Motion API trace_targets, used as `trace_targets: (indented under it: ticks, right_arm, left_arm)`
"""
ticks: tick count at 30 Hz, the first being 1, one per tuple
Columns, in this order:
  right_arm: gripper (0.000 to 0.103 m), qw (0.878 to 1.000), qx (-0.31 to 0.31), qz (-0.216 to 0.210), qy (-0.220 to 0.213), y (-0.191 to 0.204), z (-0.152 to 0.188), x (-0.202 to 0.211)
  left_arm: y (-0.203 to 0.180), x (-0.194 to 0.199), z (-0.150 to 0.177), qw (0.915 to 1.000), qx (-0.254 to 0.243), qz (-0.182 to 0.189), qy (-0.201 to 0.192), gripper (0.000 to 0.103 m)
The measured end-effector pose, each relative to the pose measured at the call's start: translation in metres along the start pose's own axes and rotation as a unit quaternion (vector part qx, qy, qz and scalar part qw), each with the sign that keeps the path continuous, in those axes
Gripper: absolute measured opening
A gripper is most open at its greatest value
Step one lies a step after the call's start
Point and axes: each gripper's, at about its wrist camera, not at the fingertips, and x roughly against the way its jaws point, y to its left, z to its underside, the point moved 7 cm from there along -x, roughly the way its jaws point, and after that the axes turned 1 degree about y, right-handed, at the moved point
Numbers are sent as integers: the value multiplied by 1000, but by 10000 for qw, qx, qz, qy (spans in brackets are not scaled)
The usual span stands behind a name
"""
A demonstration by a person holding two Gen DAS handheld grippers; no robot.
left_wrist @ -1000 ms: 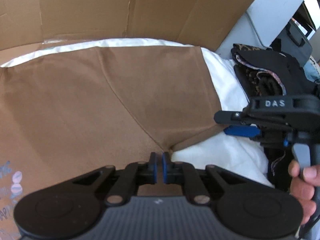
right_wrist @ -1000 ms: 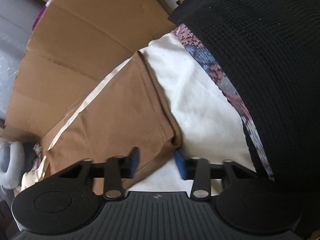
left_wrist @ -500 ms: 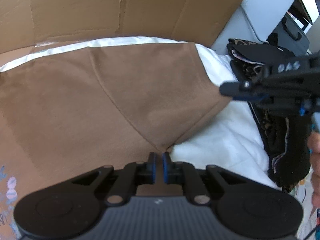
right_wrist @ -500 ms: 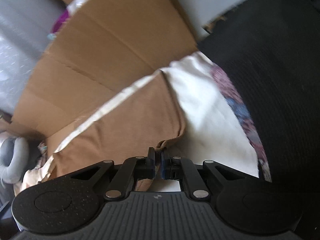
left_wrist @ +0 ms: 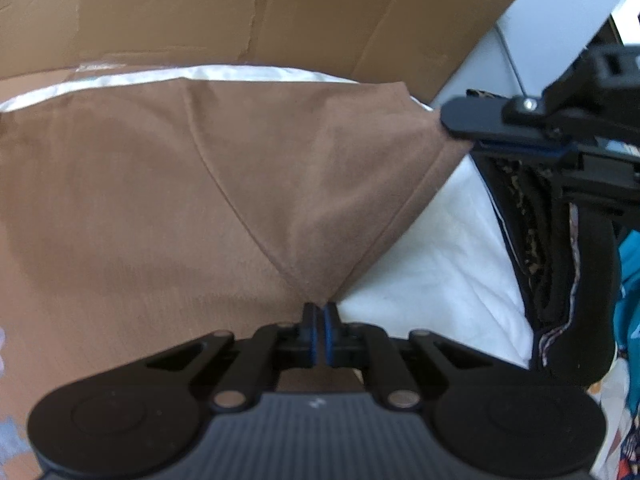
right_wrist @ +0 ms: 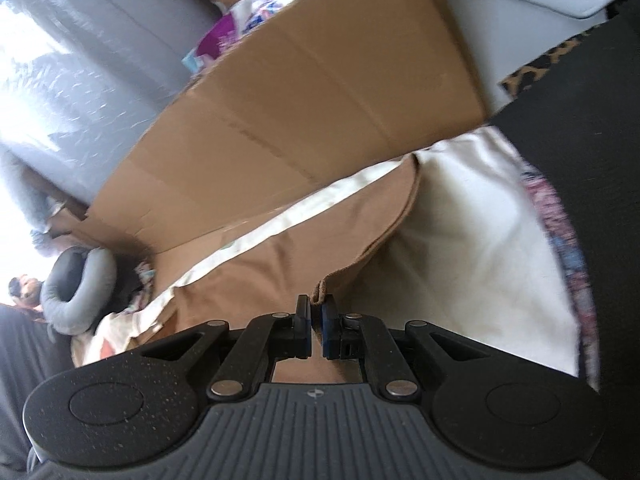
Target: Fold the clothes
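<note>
brown garment (left_wrist: 168, 200) spread over white sheet (left_wrist: 432, 256), cardboard (left_wrist: 280, 12) behind; left gripper (left_wrist: 319, 330) pinched tight on near corner of sleeve hem, same as second ago; right gripper (right_wrist: 316, 330), wide open a second ago, now clamped on far corner of same hem and risen, cloth edge lifting off sheet; hem stretched taut between two grips; judgement: sleeve ready to swing inward over body for fold; dark clothes pile (left_wrist: 552, 264) just beside, right.
</note>
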Motion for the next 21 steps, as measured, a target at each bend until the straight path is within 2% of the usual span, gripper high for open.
trace_targets:
  ticks: [10, 21]
  right_arm:
    - [2, 9981, 144, -420, 417, 35, 20, -6]
    - [2, 9970, 263, -411, 602, 43, 40, 0]
  left_arm:
    - [10, -2, 6, 9950, 963, 185, -182, 4]
    - [20, -4, 15, 9774, 2038, 349, -440, 7]
